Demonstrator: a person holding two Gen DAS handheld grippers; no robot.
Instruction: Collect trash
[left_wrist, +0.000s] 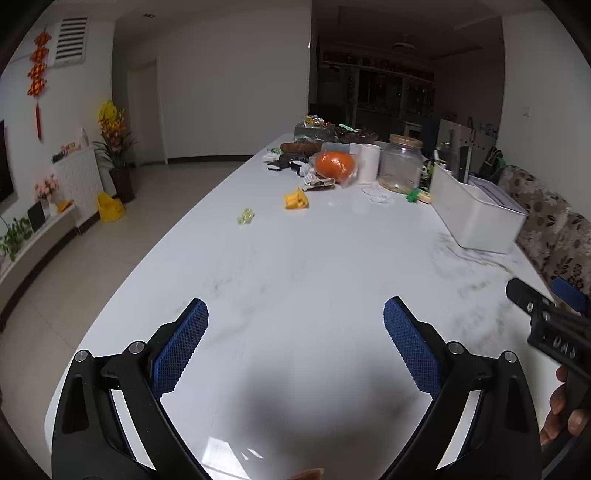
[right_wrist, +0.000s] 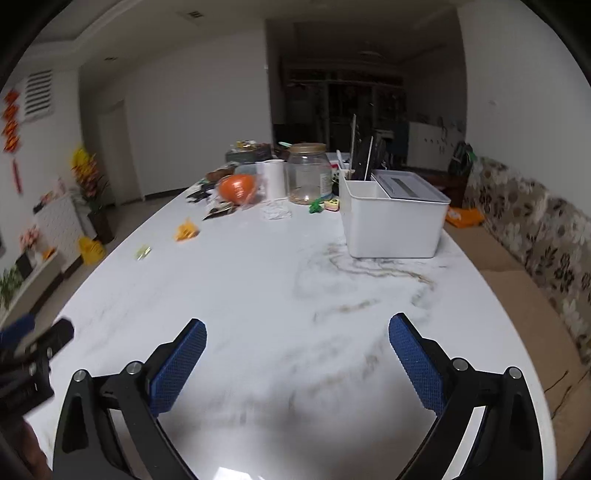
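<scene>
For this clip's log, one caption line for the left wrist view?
Open left gripper over white marble table; yellow wrapper and green scrap ahead, white bin at right.

Near half of surface (right_wrist: 258, 295): open, unobstructed passage. Far right: white bin (right_wrist: 391, 229) blocks the right edge. Far centre: jar (right_wrist: 309, 173), paper roll (right_wrist: 274, 179), orange bag (right_wrist: 237, 188) crowded together; yellow scrap (right_wrist: 186, 230) and small wrapper (right_wrist: 143, 252) lie apart, left.
</scene>
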